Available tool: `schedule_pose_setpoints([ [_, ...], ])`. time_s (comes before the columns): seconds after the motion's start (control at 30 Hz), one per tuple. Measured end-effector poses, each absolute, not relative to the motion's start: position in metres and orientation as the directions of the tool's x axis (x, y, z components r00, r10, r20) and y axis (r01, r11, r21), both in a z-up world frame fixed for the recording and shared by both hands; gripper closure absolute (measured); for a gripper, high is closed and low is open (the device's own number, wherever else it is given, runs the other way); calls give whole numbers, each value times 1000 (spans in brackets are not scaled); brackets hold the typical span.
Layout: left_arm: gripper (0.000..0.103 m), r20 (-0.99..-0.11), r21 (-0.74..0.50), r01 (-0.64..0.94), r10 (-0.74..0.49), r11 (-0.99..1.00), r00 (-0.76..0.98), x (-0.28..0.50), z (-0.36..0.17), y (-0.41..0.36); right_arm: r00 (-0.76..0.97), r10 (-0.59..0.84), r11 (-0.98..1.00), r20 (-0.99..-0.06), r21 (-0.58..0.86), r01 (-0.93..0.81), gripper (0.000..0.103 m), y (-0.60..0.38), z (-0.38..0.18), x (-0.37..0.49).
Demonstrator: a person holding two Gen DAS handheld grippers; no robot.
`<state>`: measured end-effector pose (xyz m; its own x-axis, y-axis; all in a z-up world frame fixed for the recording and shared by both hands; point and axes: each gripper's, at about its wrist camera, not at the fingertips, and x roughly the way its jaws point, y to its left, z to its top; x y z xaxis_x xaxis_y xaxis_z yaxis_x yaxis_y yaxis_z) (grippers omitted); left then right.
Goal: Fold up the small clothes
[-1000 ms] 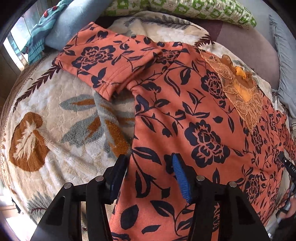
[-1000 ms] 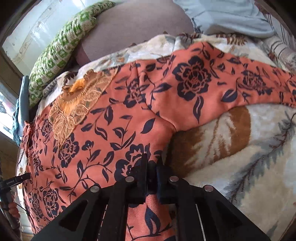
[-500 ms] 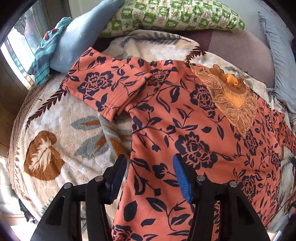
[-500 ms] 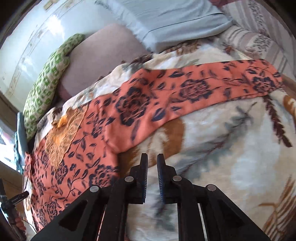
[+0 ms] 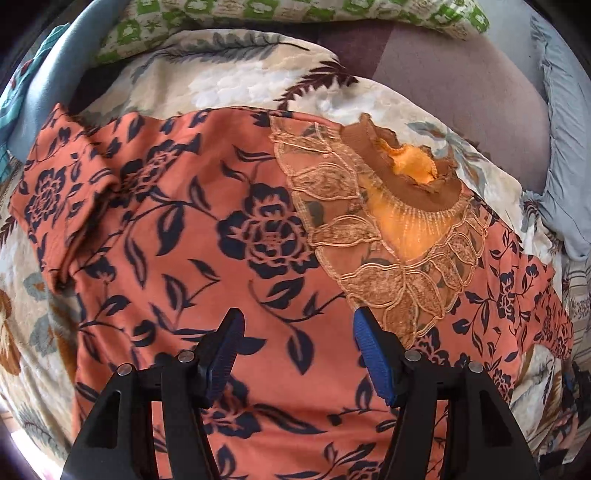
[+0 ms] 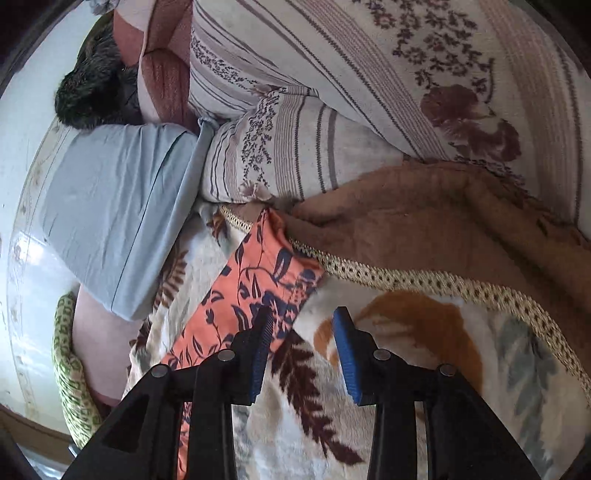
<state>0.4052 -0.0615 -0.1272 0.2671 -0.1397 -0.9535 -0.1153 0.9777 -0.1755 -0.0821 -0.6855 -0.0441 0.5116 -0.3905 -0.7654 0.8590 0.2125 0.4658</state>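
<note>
An orange top with dark blue flowers (image 5: 207, 229) lies spread flat on a leaf-patterned blanket (image 5: 236, 74). Its lace neckline (image 5: 399, 221) faces the far side, and its left sleeve (image 5: 62, 195) is folded in at the left. My left gripper (image 5: 297, 347) is open and empty, just above the chest of the top. In the right wrist view the end of the other sleeve (image 6: 258, 280) lies stretched out on the blanket. My right gripper (image 6: 302, 347) is open and empty, with its left finger over the sleeve's cuff.
A green checked pillow (image 5: 295, 11) and a mauve cushion (image 5: 443, 77) lie beyond the top. A grey-blue pillow (image 6: 114, 206), a striped floral quilt (image 6: 351, 110) and a brown blanket (image 6: 443, 225) with a braided edge crowd the sleeve's far end.
My right gripper has let go of the top's side, swung out along the right sleeve to its cuff and opened. My left gripper stayed open and moved forward up the top toward the neckline.
</note>
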Motion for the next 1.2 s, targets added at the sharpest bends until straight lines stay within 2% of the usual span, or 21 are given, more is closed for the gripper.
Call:
schedule_pose_setpoints([
  [0.13,42,-962,-140,-57,-122,989,244,422,-152,-104,541,-359,196,-761,505,840,63,-704,-64,-63],
  [0.2,41,-969,-80,-36,-69,996,239,427,-166,-121,517,-344,196,-784,478,856,62,-710,-75,-53],
  [0.23,37,-965,-41,-24,-33,999,260,428,-169,-128,499,-341,195,-797,459,867,62,-711,-79,-50],
  [0.27,36,-960,-19,-13,-15,1000,281,428,-169,-133,490,-346,197,-800,449,872,68,-711,-81,-48],
  [0.3,36,-958,-10,-8,-7,1000,287,429,-170,-137,486,-353,201,-799,443,874,81,-711,-80,-47],
  [0.37,37,-960,-32,-4,-30,999,278,430,-169,-137,501,-362,220,-786,450,865,91,-707,-74,-45],
  [0.5,37,-953,-121,-4,-115,993,281,420,-158,-123,510,-420,342,-751,390,855,92,-678,-34,-26],
  [0.6,37,-944,-138,5,-133,990,303,409,-149,-110,588,-388,494,-710,378,783,92,-632,0,11],
  [0.73,37,-936,-165,-2,-156,986,316,387,-136,-81,700,-265,668,-663,396,629,92,-545,30,79],
  [0.83,37,-925,-134,-22,-117,991,363,367,-113,-47,751,-135,744,-647,434,508,92,-472,33,130],
  [1.0,36,-883,-91,-102,-33,991,468,337,-81,8,752,71,799,-656,489,351,92,-348,9,203],
  [1.2,36,-841,-121,-208,11,971,541,325,-73,56,665,238,819,-708,514,254,92,-217,-39,259],
])
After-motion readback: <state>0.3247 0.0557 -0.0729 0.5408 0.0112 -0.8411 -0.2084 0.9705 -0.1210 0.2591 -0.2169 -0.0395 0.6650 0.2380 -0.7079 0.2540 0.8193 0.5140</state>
